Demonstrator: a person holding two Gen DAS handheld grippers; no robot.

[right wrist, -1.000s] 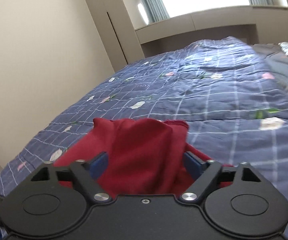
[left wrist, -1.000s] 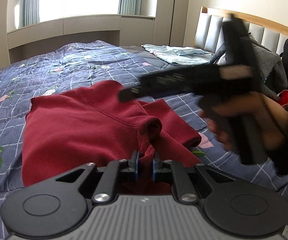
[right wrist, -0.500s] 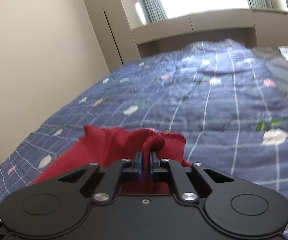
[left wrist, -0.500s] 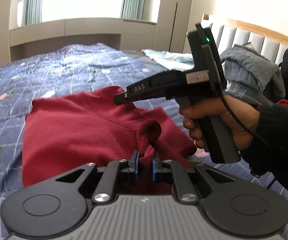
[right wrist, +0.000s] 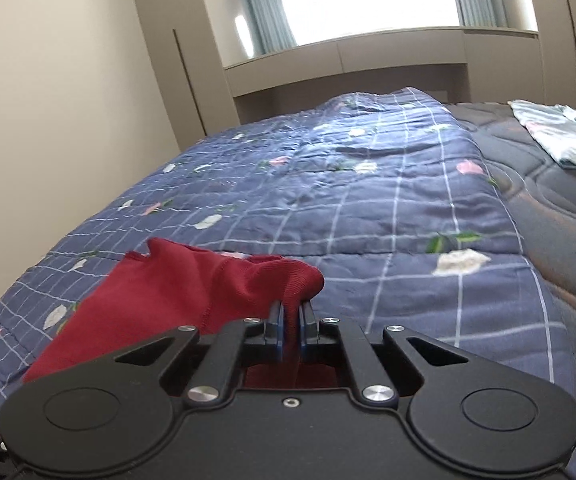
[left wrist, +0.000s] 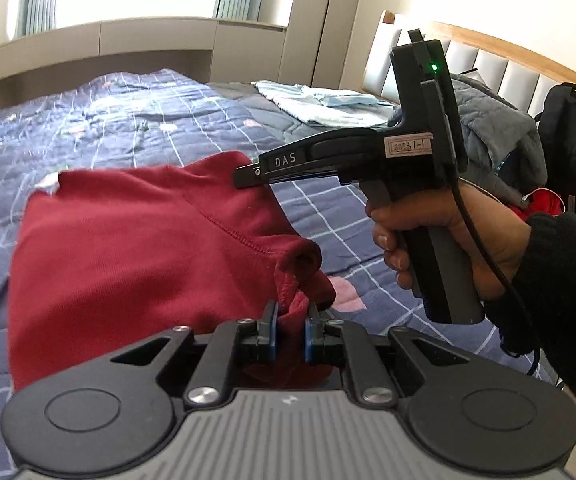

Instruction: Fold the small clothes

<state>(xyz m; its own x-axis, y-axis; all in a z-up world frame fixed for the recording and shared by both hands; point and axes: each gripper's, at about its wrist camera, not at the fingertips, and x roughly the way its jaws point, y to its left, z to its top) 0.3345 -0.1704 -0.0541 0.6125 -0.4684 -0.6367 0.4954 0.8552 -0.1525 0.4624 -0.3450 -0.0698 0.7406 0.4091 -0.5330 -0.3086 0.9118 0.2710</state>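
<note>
My left claw [left wrist: 289, 322] pinches a bunched edge of the red shirt [left wrist: 136, 256]. My right claw [right wrist: 291, 330] has snapped closed on another fold of the red shirt, and I see the hand [left wrist: 447, 240] that holds it. The shirt hangs just above the blue bed cover [right wrist: 367, 200]. Past the shirt, light blue clothes [left wrist: 319, 106] lie near the headboard [left wrist: 487, 56].
</note>
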